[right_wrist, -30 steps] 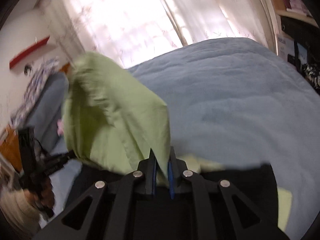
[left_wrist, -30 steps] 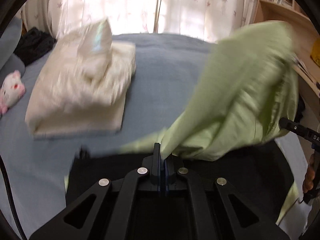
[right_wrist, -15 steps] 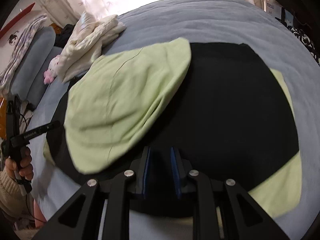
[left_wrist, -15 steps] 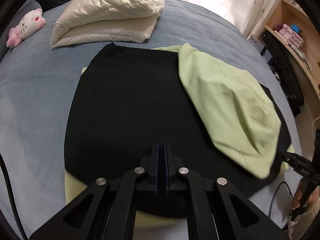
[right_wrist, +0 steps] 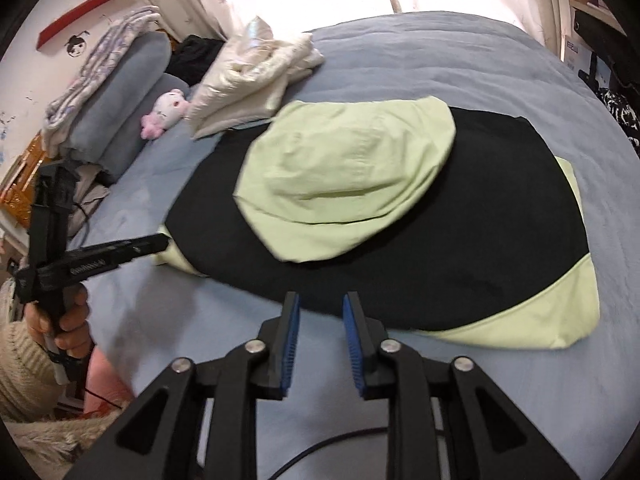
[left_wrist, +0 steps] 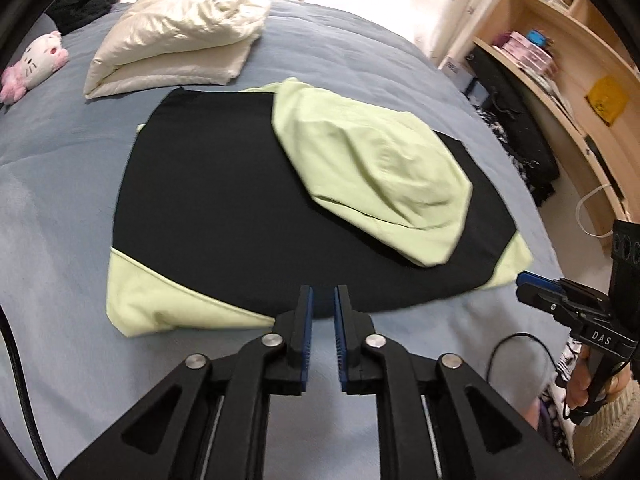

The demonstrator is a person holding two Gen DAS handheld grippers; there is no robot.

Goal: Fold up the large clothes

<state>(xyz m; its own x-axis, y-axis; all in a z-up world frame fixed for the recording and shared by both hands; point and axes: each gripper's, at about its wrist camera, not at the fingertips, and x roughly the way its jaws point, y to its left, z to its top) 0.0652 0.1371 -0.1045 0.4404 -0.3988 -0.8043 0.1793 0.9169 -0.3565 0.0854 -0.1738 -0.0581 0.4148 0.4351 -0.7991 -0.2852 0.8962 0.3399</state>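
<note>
The left tongs (left_wrist: 322, 300) are opening with nothing between their blue pads (left_wrist: 306, 322), and the right tongs (right_wrist: 320, 306) are opening too, likewise empty. Both hover over the near edge of the black and pale green garment (left_wrist: 224, 208), which lies flat on the blue bed (left_wrist: 52, 184) with one green part (right_wrist: 348, 176) folded over its middle. A cream jacket (left_wrist: 176, 40) lies folded beyond it
</note>
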